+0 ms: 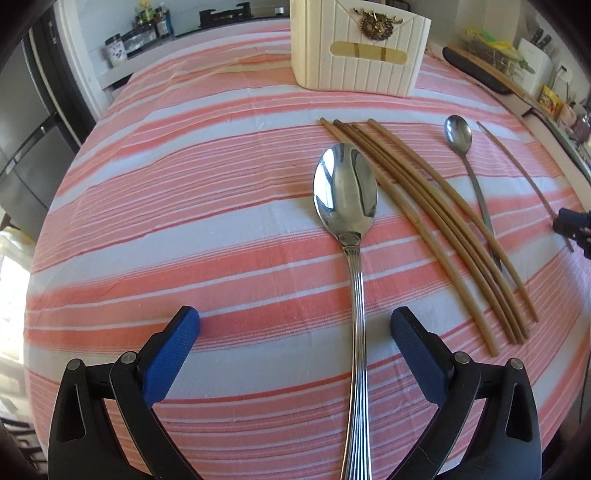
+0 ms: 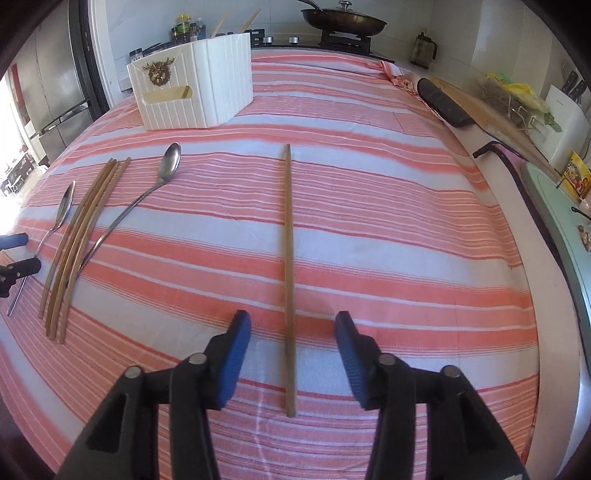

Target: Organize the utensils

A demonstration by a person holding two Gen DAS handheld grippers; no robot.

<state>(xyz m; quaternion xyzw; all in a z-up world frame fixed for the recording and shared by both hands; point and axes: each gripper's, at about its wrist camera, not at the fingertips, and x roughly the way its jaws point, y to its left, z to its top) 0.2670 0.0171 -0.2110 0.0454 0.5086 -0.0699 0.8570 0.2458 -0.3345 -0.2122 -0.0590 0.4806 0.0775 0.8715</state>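
A large steel spoon point(image 1: 345, 192) lies on the pink-striped cloth, bowl pointing away. Its handle runs between the fingers of my left gripper point(image 1: 295, 315), which stands open with the pads clear of it. To its right lie a bundle of several wooden chopsticks point(image 1: 436, 229) and a slim long-handled spoon point(image 1: 458, 136). In the right wrist view a single chopstick point(image 2: 289, 258) lies lengthwise between the blue pads of my right gripper point(image 2: 292, 318); the jaws are open and not touching it. A white ribbed utensil holder point(image 2: 195, 92) stands at the back.
The striped cloth point(image 2: 388, 221) covers the whole counter. A pan on a stove point(image 2: 343, 18) sits behind the holder. A black object point(image 2: 443, 103), a wooden board and a pale green board point(image 2: 554, 206) line the right edge. Bottles point(image 1: 147, 18) and a fridge point(image 2: 55, 92) are at the left.
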